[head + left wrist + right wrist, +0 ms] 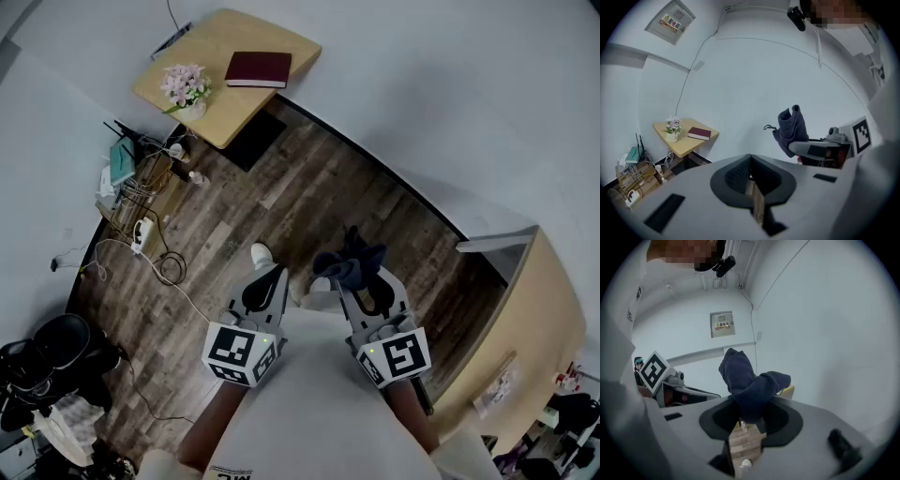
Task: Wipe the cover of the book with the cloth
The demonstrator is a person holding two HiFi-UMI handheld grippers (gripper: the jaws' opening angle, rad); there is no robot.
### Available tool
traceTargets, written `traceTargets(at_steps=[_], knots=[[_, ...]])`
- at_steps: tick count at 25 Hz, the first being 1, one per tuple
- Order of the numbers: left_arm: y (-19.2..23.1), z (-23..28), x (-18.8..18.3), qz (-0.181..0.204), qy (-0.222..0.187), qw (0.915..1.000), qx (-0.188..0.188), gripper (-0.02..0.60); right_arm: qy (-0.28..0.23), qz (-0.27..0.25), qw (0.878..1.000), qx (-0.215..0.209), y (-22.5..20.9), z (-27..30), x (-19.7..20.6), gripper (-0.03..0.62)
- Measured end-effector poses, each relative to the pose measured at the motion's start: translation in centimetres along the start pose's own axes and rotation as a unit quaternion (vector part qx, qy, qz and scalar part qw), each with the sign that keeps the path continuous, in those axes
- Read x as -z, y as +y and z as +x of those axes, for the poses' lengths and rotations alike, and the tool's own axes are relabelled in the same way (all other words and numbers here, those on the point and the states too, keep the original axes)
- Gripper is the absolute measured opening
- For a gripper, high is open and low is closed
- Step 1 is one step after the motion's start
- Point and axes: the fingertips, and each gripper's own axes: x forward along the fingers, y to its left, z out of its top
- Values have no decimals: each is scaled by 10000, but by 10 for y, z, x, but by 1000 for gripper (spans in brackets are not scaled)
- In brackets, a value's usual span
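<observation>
While my left gripper (pixel 270 277) and right gripper (pixel 359 281) tilt slightly down before my body in the head view, the book (pixel 258 69) lies well apart on the wooden table (pixel 220 117). Left gripper view: my jaws press together, empty. Right gripper view: my jaws clamp the bunched cloth (pixel 747 380), which blocks much ahead.

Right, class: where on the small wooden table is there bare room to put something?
Light wooden table: bare along the near edge, in front of the dark red book and white pot of pink flowers. Crowded: floor beside it, with wire rack and cables.
</observation>
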Motion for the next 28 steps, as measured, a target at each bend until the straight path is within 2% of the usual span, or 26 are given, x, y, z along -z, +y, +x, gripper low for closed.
traceTargets(at_steps=[5,14,20,24,28], knots=[[-13,2,-7,115,-85,9999,-18,11,-52,-37,10000,2,-8,-6,-5,138],[-18,6,4,25,-14,10000,-30,9,172,89,9998,-66,-15,0,10,143],[-33,32,0,43,41,9999,160,10,131,136,9998,88,-41,-9,9,143],[-24,45,-2,57,169,9996,203,10,306,269,9990,178,-56,-3,22,143],[-1,73,-13,-45,235,9994,243,10,356,273,9986,283,-75,29,11,143]])
